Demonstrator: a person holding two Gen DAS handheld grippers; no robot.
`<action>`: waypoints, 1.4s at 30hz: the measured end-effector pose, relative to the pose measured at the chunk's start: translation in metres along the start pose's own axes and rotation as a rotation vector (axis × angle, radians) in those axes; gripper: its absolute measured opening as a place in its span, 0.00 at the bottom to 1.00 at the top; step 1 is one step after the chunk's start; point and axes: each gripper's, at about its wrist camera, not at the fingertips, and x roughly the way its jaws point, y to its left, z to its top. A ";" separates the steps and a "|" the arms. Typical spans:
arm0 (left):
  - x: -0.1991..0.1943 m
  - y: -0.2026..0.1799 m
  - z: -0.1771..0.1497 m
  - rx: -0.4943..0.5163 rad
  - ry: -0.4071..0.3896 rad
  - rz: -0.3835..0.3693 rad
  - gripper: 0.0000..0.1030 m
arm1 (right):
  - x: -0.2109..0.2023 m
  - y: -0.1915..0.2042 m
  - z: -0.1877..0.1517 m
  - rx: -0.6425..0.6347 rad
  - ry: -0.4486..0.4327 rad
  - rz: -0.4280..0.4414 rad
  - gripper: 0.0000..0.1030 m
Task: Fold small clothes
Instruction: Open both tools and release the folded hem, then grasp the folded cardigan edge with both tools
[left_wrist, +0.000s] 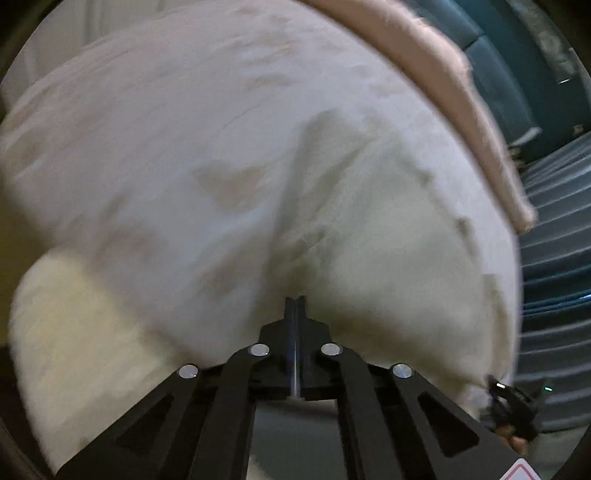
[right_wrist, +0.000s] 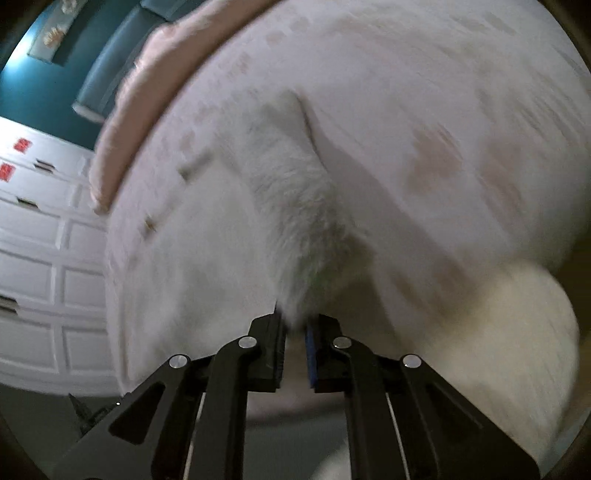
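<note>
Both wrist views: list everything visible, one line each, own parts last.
fleecy garment: one, cream-white, bunched on the bed in front of both tools
bedsheet: one, pale with faint pinkish print, under the garment
blanket: one, pink, along the bed's far edge
headboard: one, teal, padded, behind the blanket
wardrobe doors: white, panelled, left in the right wrist view
left tool: black, shut on the fleecy garment's fold
right tool: black, blue pads, shut on a tuft of the fleecy garment
</note>
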 end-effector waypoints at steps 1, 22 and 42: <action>-0.003 0.014 -0.012 -0.018 0.018 0.014 0.00 | -0.004 -0.011 -0.018 -0.014 0.029 -0.041 0.00; 0.069 -0.052 0.045 0.039 -0.062 -0.019 0.22 | 0.036 -0.014 0.034 0.120 -0.063 0.017 0.38; -0.038 -0.052 0.019 0.187 -0.194 0.029 0.47 | -0.041 0.015 -0.012 -0.235 -0.133 -0.249 0.63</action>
